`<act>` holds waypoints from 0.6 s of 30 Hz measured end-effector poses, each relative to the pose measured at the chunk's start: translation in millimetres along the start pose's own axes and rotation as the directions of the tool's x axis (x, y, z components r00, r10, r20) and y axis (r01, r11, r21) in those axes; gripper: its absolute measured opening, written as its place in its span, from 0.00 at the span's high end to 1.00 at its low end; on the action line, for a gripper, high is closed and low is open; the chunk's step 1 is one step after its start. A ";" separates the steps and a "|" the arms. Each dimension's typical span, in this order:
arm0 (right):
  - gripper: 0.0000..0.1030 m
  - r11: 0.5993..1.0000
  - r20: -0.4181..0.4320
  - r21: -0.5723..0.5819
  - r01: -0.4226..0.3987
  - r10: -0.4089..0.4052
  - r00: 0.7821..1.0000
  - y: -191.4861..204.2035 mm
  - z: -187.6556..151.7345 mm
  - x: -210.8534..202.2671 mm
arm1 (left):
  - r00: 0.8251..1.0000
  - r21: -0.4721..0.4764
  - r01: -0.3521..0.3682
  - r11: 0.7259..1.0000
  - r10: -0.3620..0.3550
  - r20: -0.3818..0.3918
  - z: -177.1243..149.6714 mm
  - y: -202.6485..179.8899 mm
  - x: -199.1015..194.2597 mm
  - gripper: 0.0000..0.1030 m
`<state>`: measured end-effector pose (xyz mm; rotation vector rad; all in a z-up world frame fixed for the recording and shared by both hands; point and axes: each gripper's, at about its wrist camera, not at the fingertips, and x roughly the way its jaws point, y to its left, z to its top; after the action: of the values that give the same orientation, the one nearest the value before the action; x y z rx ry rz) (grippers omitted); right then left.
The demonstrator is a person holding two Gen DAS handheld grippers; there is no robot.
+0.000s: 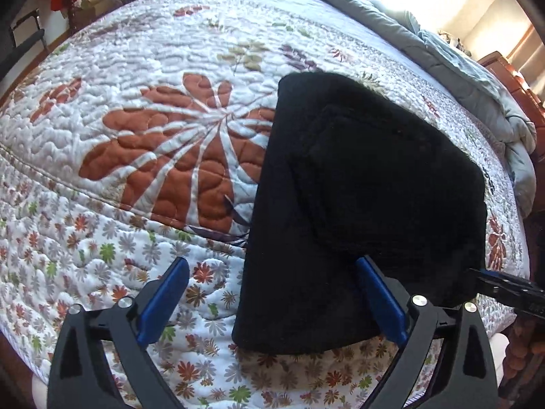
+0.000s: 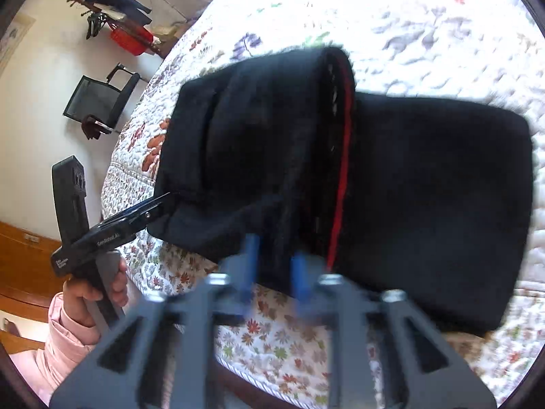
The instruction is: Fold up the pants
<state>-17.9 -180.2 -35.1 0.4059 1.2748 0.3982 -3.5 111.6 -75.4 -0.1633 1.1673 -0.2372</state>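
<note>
**Folded flap held up at the near edge of the bed**

The black pants (image 1: pixel 368 204) are laid on the floral quilt (image 1: pixel 136 68) close to the near edge of the bed, toward its right side, already reduced to a thick rectangular bundle. One flap is raised over the rest, its red inner trim (image 2: pixel 342 170) exposed; this flap is pinched between the narrowly set tongs of the right gripper (image 2: pixel 272 266), presumably so that it can be carried across and laid flat. The view is blurred there, so the exact bite is hard to judge. The tongs of the left gripper (image 1: pixel 272 293) are spread wide and nothing is held; one blue finger (image 1: pixel 381 300) lies against the near hem of the bundle, the other is over bare quilt. It is judged to be placed there to steady or receive the cloth.

Broad open quilt is available beyond and to the left of the bundle. A grey duvet (image 1: pixel 477 78) is heaped along the far right edge, and little margin is left at the near edge, where cloth could slip off.
</note>
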 end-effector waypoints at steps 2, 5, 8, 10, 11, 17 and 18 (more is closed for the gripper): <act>0.29 1.000 0.051 -0.010 0.026 -0.026 0.998 1.3 -0.5 -15.3 | 1.000 0.016 0.010 1.000 -0.011 0.019 0.2 -3.2 -9.2 0.06; 0.24 0.999 0.073 -0.007 0.051 -0.050 0.996 0.7 5.0 -27.6 | 0.999 0.028 0.030 0.999 -0.031 0.024 2.6 -5.5 -15.1 0.05; 0.23 0.994 0.038 0.023 0.110 -0.111 0.993 -7.6 15.0 -14.7 | 0.999 0.041 0.028 0.999 -0.029 0.024 4.3 -8.3 -16.1 0.05; 0.23 0.993 0.004 0.041 0.107 -0.107 0.994 -15.0 20.0 -1.0 | 1.000 0.046 0.027 0.999 -0.028 0.015 5.9 -12.3 -12.2 0.05; 0.23 0.993 -0.012 0.055 0.101 -0.101 0.995 -19.0 21.4 6.2 | 1.000 0.047 0.026 0.999 -0.026 0.007 7.3 -13.9 -10.6 0.05; 0.29 0.993 -0.006 0.111 0.031 -0.031 1.000 -27.7 24.0 26.8 | 0.999 0.020 0.029 0.999 -0.028 -0.023 1.5 -5.6 -5.7 0.05; 0.46 0.994 0.005 0.108 -0.002 0.002 1.000 -26.3 24.0 26.9 | 0.999 0.015 0.030 0.999 -0.030 -0.026 0.7 -5.1 -4.7 0.05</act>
<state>13.5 -191.2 -64.8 0.4996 1.2953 0.3307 -5.2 108.0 -69.7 -0.1650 1.1894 -0.2753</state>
